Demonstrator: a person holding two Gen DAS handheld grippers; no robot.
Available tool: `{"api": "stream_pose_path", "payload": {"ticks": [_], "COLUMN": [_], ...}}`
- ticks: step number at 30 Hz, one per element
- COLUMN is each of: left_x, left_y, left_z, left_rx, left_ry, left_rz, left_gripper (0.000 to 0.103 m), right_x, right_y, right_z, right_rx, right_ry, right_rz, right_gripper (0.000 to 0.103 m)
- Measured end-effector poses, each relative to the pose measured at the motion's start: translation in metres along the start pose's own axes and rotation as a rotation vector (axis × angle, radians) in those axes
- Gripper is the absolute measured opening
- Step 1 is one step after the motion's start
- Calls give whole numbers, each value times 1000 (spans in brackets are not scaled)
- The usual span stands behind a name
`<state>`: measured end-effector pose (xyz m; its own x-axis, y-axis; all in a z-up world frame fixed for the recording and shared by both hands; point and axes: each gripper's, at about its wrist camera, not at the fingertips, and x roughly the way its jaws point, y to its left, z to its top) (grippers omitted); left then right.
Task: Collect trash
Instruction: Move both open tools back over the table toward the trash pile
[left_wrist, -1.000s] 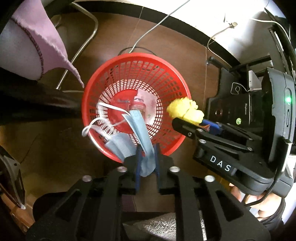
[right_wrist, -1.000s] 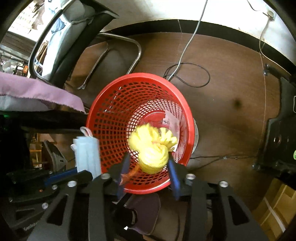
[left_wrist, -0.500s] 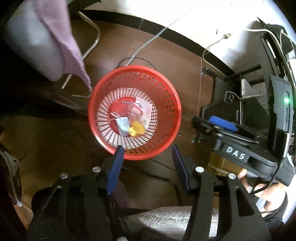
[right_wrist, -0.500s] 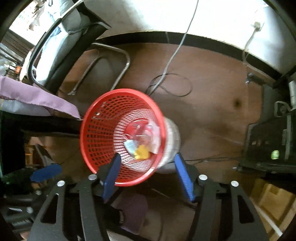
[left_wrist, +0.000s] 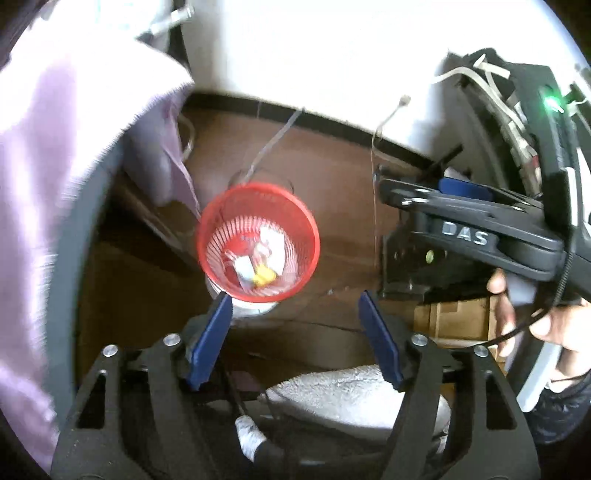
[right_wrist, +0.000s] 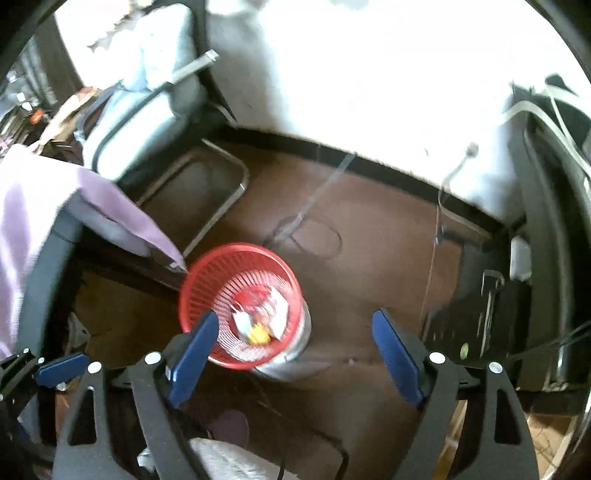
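Note:
A red mesh basket (left_wrist: 218, 225) (right_wrist: 207, 273) stands on the brown floor. Inside it lie a blue face mask (left_wrist: 243, 267) (right_wrist: 242, 321), a yellow crumpled wad (left_wrist: 264, 276) (right_wrist: 258, 334) and white-and-red wrappers (left_wrist: 269, 240) (right_wrist: 275, 304). My left gripper (left_wrist: 295, 302) is open and empty, high above the basket's near rim. My right gripper (right_wrist: 295, 319) is open and empty, also high above the basket; it shows in the left wrist view (left_wrist: 417, 192) at the right.
A chair with a purple cloth (left_wrist: 55, 147) (right_wrist: 55, 192) stands left of the basket. A grey cushioned chair (right_wrist: 147, 74) is farther back. Cables (right_wrist: 314, 236) lie on the floor. Black equipment (right_wrist: 498, 295) stands at the right against the white wall.
Both grippers opened and dropped the mask and the yellow wad into the basket, then rose away from it. The basket now looks smaller and farther off.

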<state>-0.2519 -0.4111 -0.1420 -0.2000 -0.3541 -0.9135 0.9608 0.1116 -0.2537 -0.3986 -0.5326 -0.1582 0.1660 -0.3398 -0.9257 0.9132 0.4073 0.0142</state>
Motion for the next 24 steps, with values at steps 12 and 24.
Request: {"api": "stream_pose_path", "payload": {"ticks": [12,24], "left_x": [-127,-235], "left_y": [64,121], "left_z": [-50,-95], "left_rx": [-188,-308], "left_ry": [-288,-464], "left_rz": [173,334], "left_gripper": [81,91], "right_x": [-84,-145], "right_y": [111,210], "right_z": [-2,-6], "right_rx": [-191,-371], "right_ry": [-139,-235], "right_rz": [205,388], "right_gripper": [89,93]}}
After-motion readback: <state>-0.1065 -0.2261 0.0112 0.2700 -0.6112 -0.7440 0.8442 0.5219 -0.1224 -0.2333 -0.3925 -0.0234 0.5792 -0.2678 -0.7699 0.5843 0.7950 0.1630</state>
